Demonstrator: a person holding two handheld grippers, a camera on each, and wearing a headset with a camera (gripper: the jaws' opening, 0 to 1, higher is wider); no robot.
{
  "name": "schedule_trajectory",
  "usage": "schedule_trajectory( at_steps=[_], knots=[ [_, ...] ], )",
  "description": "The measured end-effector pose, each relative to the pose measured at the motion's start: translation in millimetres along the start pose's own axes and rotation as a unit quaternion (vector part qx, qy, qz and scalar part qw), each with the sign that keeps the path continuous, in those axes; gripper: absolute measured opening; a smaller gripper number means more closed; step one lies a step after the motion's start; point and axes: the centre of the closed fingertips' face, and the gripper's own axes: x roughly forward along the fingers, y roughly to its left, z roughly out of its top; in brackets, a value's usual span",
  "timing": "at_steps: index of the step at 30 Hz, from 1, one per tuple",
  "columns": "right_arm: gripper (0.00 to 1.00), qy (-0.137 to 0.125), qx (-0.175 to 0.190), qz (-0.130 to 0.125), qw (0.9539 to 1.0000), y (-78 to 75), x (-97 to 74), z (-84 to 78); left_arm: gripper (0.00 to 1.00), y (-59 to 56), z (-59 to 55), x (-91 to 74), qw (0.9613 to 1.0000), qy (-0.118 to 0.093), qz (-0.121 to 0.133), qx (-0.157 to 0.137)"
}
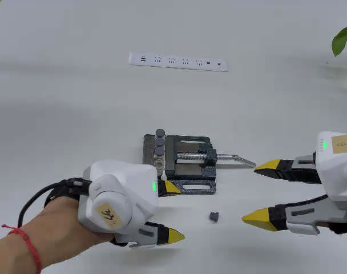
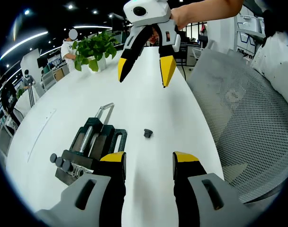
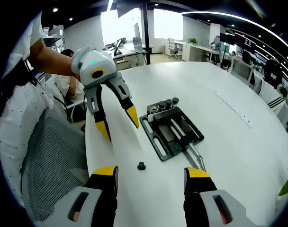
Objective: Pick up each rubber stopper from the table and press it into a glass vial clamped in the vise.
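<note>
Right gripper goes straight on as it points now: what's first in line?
Probably the stopper, just ahead between the right gripper's open jaws, though height is unclear and it may pass over.

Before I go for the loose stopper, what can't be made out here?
- Head view: the left hand-held gripper covers the near-left corner of the vise, at the end of the vials.
- Right gripper view: vials too small to count open ones.
- Rubber stopper: which way up, too small everywhere.
</note>
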Motion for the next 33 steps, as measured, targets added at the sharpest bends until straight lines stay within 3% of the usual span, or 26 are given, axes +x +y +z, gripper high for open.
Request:
schedule_trajectory(
  at_steps=[7, 17, 33],
  knots=[
    [0.53, 0.003, 0.007, 0.002, 1.0, 4.5, -3.0, -12.0, 0.24, 0.0, -3.5, 26.1, 0.9998, 0.009, -0.016, 0.008],
    [0.53, -0.001, 0.013, 0.0, 0.9999, 4.4, -8.7, -17.8, 0.17, -0.8, -4.5, 52.0, 0.9992, 0.021, -0.033, 0.011],
    [0.52, -0.005, 0.017, -0.007, 0.9998, 2.1, -12.5, -19.0, 0.09, -0.7, 2.1, 68.6, 0.998, 0.023, -0.05, 0.032]
  ],
)
